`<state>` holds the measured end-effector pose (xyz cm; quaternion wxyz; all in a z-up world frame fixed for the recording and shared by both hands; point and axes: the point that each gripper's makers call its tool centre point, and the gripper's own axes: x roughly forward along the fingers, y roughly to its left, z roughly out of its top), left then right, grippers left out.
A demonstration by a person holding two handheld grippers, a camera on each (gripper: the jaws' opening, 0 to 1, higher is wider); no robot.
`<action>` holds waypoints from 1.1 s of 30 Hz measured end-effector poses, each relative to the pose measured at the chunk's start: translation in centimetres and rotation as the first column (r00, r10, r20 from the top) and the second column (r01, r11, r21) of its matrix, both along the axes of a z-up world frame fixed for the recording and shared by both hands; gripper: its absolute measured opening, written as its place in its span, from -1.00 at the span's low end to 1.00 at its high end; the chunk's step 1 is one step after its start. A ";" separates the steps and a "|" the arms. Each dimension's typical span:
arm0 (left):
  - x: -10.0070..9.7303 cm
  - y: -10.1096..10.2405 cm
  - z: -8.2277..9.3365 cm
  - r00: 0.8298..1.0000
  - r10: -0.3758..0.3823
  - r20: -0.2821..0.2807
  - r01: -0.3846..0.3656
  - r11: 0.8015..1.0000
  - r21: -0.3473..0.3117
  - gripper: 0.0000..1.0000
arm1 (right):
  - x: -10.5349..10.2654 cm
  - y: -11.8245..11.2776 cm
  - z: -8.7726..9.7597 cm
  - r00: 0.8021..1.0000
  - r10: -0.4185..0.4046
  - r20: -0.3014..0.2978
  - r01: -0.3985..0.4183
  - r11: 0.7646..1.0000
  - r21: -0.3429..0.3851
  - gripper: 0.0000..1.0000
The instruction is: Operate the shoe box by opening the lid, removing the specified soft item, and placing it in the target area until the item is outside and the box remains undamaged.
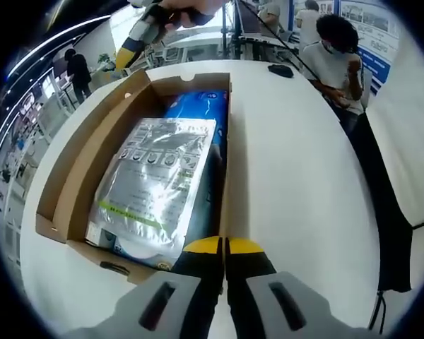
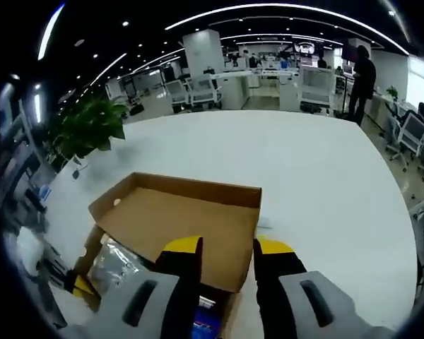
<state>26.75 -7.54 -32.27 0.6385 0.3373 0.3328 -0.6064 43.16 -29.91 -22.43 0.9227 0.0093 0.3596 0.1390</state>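
Note:
The brown cardboard shoe box (image 1: 63, 180) lies open on a white table. A silver plastic packet (image 1: 155, 187) rests inside on top of a blue soft pack (image 1: 198, 106). My left gripper (image 1: 224, 245) is shut at the box's near right corner, and the right wall's edge runs straight into the seam between its jaws. In the right gripper view the raised lid (image 2: 177, 222) shows its brown inner face, with the silver packet (image 2: 116, 265) below it. My right gripper (image 2: 227, 247) is open, and the lid's edge lies in the gap between its jaws. The left gripper's yellow tip (image 2: 78, 284) shows at the box's corner.
The white table (image 1: 297, 183) spreads wide to the right of the box, with a small black object (image 1: 280, 70) at its far edge. A seated person (image 1: 336, 60) is beyond it. The right gripper view shows a potted plant (image 2: 88, 127) and office desks (image 2: 268, 78) behind the table.

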 end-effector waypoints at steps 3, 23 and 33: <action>-0.1 0.1 0.0 1.000 0.009 0.001 -0.009 1.000 0.003 -1.00 | -1.1 0.1 1.1 0.999 -0.010 0.038 0.009 1.000 0.018 -0.43; -0.1 0.1 -0.1 1.000 0.009 0.000 -0.009 1.000 0.004 -1.00 | -6.2 -0.9 5.3 0.984 -0.117 0.133 0.083 0.968 0.237 -0.23; -0.1 0.2 -0.1 1.000 0.012 0.005 -0.012 1.000 0.011 -1.00 | -8.8 -0.1 5.0 0.981 -0.153 0.120 0.106 0.938 0.330 -0.24</action>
